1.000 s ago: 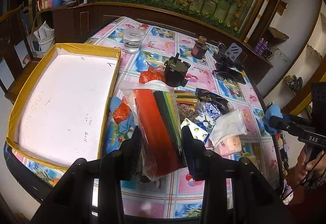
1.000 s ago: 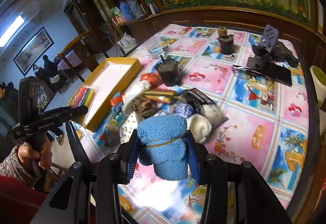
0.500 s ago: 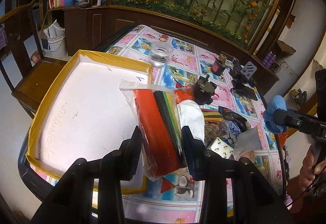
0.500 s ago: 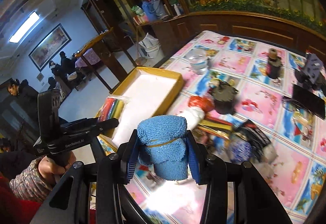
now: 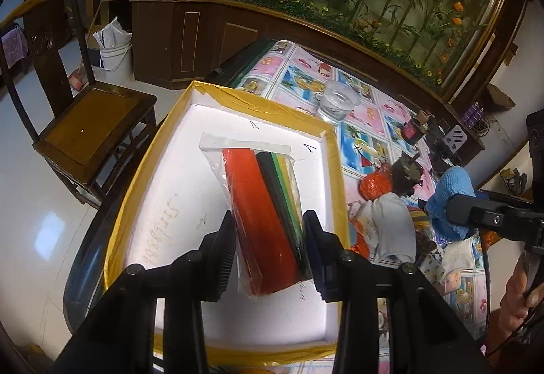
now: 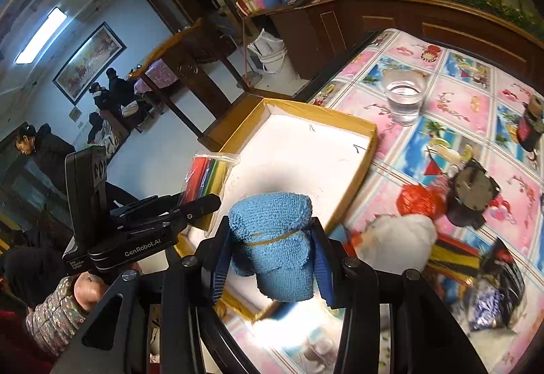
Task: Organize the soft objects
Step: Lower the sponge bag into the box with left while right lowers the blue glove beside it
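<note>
My left gripper (image 5: 270, 246) is shut on a clear bag of coloured sheets (image 5: 263, 207), red, black, green and yellow, held over the white floor of the yellow-rimmed box (image 5: 163, 177). The bag also shows in the right wrist view (image 6: 205, 177) above the box's left rim. My right gripper (image 6: 270, 260) is shut on a rolled blue towel (image 6: 275, 245) tied with a rubber band, held near the box's (image 6: 369, 149) front right corner. The towel shows in the left wrist view (image 5: 448, 204) too.
A pile of soft items lies right of the box: a white cloth (image 5: 391, 231), a red mesh ball (image 6: 420, 200), a striped item (image 6: 452, 255). A glass of water (image 6: 404, 97) and a dark round holder (image 6: 471, 197) stand behind. A wooden chair (image 5: 91, 122) stands left of the table.
Both grippers have moved left. The bag of sheets went from above the pile to over the box. The blue towel moved from the table's right side toward the box.
</note>
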A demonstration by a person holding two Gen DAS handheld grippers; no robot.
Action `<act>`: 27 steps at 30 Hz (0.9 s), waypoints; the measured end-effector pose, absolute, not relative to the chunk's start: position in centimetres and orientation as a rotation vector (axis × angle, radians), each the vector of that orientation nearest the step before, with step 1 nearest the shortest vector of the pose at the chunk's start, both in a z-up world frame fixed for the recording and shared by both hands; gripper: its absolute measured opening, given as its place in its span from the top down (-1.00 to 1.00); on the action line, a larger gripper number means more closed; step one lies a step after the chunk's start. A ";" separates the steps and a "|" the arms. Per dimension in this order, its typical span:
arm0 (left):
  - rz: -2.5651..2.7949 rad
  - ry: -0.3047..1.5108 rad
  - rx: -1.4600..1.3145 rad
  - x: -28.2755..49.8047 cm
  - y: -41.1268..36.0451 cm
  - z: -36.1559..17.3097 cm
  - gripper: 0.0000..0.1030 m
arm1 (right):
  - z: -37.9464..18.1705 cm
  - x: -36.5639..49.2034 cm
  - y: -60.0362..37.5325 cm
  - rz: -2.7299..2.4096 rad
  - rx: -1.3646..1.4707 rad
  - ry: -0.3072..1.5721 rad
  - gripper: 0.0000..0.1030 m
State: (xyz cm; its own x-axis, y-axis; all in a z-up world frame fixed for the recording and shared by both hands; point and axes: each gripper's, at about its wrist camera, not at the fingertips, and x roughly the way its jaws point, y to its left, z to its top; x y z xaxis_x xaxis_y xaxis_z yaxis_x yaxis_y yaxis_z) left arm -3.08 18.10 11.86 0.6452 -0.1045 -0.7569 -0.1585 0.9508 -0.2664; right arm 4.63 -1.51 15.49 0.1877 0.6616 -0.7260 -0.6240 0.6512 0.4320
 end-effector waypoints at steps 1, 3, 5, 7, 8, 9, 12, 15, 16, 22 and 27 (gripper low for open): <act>0.030 0.880 -0.320 -2.4 18.6 11.7 0.27 | 15.2 5.2 -0.9 0.899 0.045 1.054 0.09; 0.027 0.889 -0.308 -1.0 19.4 11.2 0.27 | 14.4 7.0 1.1 0.875 0.058 1.080 0.09; 0.028 0.909 -0.293 0.6 20.1 10.6 0.27 | 13.3 9.0 3.0 0.844 0.074 1.109 0.09; 0.032 0.931 -0.275 2.4 20.8 9.9 0.27 | 12.3 11.0 4.6 0.812 0.073 1.120 0.09; 0.034 0.945 -0.266 3.2 21.2 9.6 0.27 | 11.8 12.1 5.4 0.799 0.074 1.131 0.09; 0.032 0.953 -0.266 4.0 21.6 9.5 0.27 | 11.1 13.2 6.3 0.782 0.085 1.146 0.09; 0.031 0.984 -0.302 6.1 22.9 8.6 0.27 | 9.2 15.9 8.3 0.745 0.104 1.170 0.09; 0.038 1.015 -0.300 7.9 23.3 7.6 0.27 | 7.2 18.0 9.6 0.704 0.125 1.199 0.09; 0.039 1.027 -0.303 8.3 23.4 7.2 0.27 | 6.7 18.4 9.9 0.690 0.126 1.205 0.09; 0.042 1.034 -0.322 9.4 23.3 6.1 0.27 | 4.8 20.2 11.0 0.645 0.118 1.222 0.05; 0.054 1.031 -0.313 9.6 23.0 5.7 0.25 | 3.8 21.1 11.1 0.638 0.129 1.240 -0.02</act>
State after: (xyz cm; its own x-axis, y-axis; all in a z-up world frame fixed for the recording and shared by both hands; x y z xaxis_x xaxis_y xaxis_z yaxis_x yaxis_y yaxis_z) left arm 9.61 23.02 5.70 0.5165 -0.1020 -0.8502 -0.1907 0.9543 -0.2303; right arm 21.12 11.10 3.82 0.1768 0.5162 -0.8380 -0.3812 0.8209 0.4252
